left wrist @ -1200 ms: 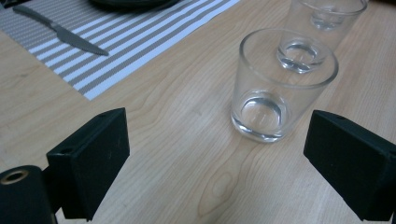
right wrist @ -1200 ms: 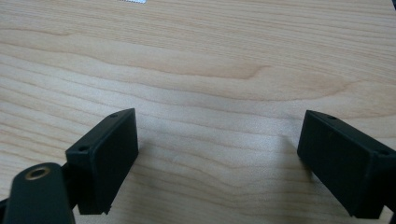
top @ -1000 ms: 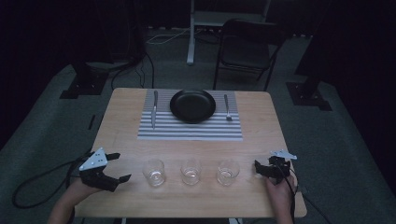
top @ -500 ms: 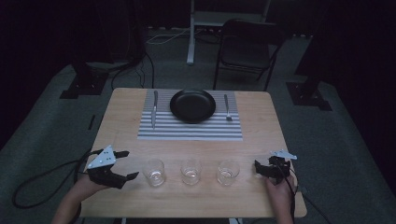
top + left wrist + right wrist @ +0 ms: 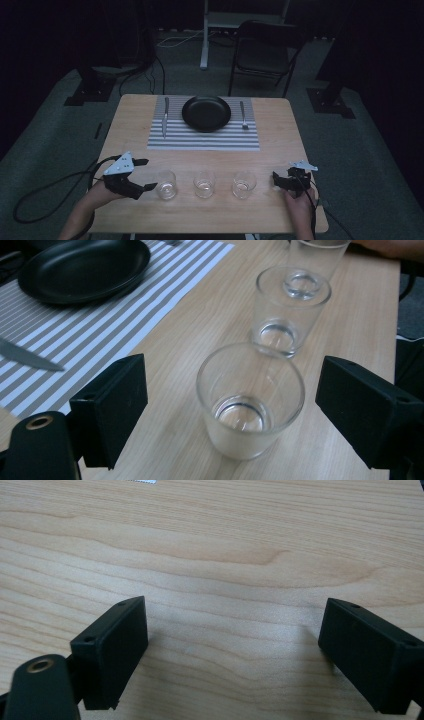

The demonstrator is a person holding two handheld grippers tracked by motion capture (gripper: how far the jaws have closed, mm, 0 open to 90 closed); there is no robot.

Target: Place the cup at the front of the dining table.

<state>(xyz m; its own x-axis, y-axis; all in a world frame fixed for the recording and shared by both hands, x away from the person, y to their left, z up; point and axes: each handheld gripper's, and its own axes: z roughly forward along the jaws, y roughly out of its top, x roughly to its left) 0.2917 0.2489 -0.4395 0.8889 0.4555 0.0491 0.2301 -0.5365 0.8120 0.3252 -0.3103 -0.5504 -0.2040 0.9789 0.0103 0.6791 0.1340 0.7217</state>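
Glasses stand three in a row along my edge of the wooden table (image 5: 280, 135), and the leftmost glass (image 5: 165, 184) is the one I am lined up on. From the high view, my left gripper (image 5: 143, 175) sits just left of that glass with its jaws spread wide, one toward the far side and one toward the near side, holding nothing. The middle glass (image 5: 204, 184) and the right glass (image 5: 243, 184) stand apart from each other, spaced evenly, which leaves room for a jaw to pass between them. My right gripper (image 5: 276, 180) rests near the table's right edge, beside the right glass but not touching it. Beyond the row lies a striped placemat (image 5: 202, 139) with a black plate (image 5: 206, 112), a knife (image 5: 165, 116) on its left and a fork (image 5: 243, 115) on its right; the room is dim, so finer detail is uncertain.

In the left gripper view, the nearest glass (image 5: 250, 400) sits upright and empty between my open jaws, neither pad touching it, the other two receding behind it. I judge a grasp is next.

In the right gripper view, my jaws stand wide apart over bare wood, empty.
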